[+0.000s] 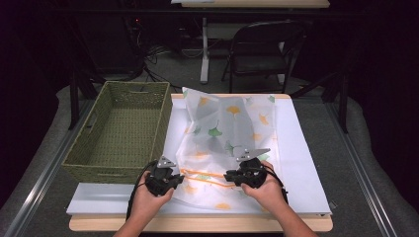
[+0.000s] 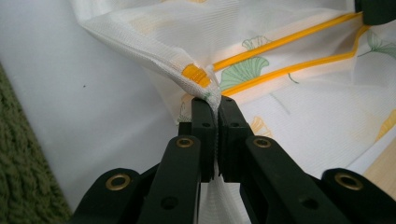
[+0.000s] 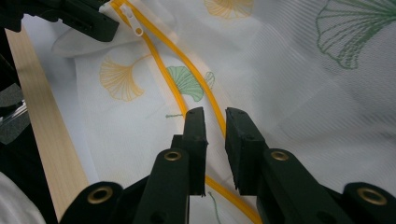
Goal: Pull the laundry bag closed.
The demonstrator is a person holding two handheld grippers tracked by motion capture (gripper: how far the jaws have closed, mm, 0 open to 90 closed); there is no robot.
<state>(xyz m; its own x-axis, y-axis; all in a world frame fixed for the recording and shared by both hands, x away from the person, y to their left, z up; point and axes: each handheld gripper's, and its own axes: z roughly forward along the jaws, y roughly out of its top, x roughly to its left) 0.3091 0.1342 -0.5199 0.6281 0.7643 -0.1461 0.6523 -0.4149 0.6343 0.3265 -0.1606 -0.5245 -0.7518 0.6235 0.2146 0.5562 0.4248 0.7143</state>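
High view: we get a bright pool of light on the white surface (image 1: 301, 163) from above, room behind nearly black. Picture is soft and low in detail, with faint shadows under the mesh bag (image 1: 232, 143). Both gripper views are evenly lit and free of glare. We see the mesh weave sharp near the jaws, near jaw bases slightly blurred, edges stretched by the wide lens.
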